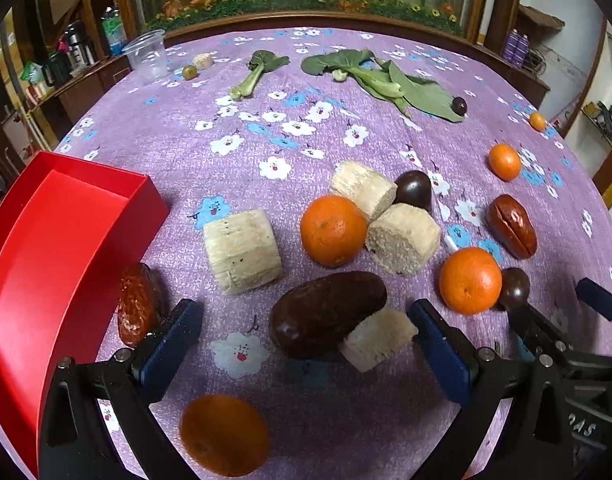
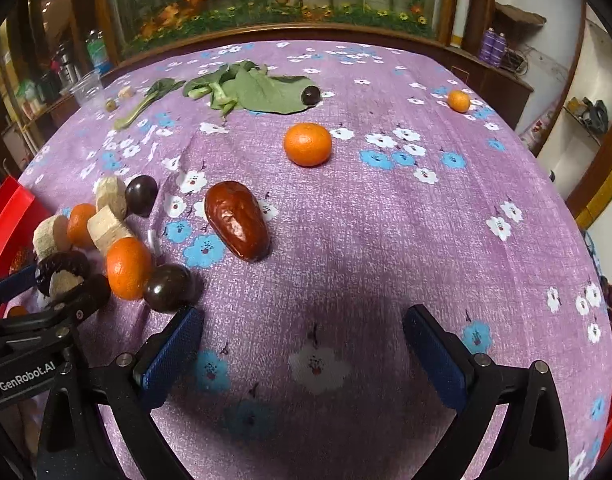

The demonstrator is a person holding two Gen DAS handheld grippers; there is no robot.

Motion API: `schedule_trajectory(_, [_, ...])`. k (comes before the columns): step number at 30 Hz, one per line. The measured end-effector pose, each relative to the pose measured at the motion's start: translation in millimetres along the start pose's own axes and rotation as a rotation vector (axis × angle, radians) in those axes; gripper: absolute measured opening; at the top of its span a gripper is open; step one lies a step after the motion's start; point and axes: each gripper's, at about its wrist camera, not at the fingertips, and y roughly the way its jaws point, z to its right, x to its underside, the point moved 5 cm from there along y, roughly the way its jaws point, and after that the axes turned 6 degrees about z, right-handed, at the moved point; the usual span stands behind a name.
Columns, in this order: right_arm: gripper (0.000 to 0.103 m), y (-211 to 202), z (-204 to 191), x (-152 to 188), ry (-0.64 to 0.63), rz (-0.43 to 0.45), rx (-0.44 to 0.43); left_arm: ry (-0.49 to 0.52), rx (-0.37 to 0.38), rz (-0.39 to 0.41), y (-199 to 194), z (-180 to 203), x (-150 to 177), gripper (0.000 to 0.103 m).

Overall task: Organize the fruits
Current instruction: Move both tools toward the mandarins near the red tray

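My left gripper (image 1: 303, 322) is open just above the purple cloth, its blue pads either side of a dark brown date (image 1: 326, 312) and a pale sugarcane chunk (image 1: 376, 338). Around them lie several tangerines (image 1: 333, 230), more sugarcane chunks (image 1: 241, 250), dark round fruits (image 1: 413, 189) and a red date (image 1: 510, 226). Another red date (image 1: 137, 304) rests against the red tray (image 1: 45, 248) at the left. My right gripper (image 2: 301, 338) is open over bare cloth, with a red date (image 2: 237, 220) and a tangerine (image 2: 307, 144) ahead of it.
Green leafy vegetables (image 1: 370, 76) lie across the far side of the table with a dark fruit (image 1: 459, 105) beside them. A clear plastic cup (image 1: 147, 54) stands at the far left. A small tangerine (image 2: 458, 101) sits far right. A framed planter backs the table.
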Motion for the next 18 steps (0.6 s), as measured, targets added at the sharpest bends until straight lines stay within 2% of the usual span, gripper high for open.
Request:
schedule_trajectory(3, [0.102, 0.2, -0.3, -0.2, 0.001, -0.022, 0.002, 0.003, 0.04, -0.018, -6.6, -2.4, 3.0, 0.098])
schedule_trajectory(4, [0.102, -1.4, -0.1, 0.8, 0.01, -0.033, 0.002, -0.007, 0.065, -0.01, -11.6, -3.5, 3.9, 0.088])
schedule_trajectory(5, [0.102, -3.8, -0.1, 1.4, 0.023, -0.034, -0.006, -0.018, 0.098, 0.009, -21.7, -5.5, 4.4, 0.082])
schedule_trajectory(7, [0.102, -19.4, -2.0, 1.1, 0.062, 0.005, -0.043, -0.024, 0.106, 0.057, -39.5, -10.9, 5.1, 0.082])
schedule_trajectory(11, [0.102, -59.2, -14.5, 2.4, 0.073, 0.1, -0.066, -0.014, 0.088, 0.229, -96.4, -23.1, 5.7, 0.082])
schedule_trajectory(15, [0.102, -87.4, -30.3, 13.5, 0.085, 0.167, -0.09, 0.007, 0.059, 0.365, -142.3, -31.1, 7.7, 0.082])
schedule_trajectory(18, [0.102, -104.9, -44.7, 22.0, 0.065, 0.217, -0.097, 0.031, 0.038, 0.427, -163.0, -34.2, 9.4, 0.082])
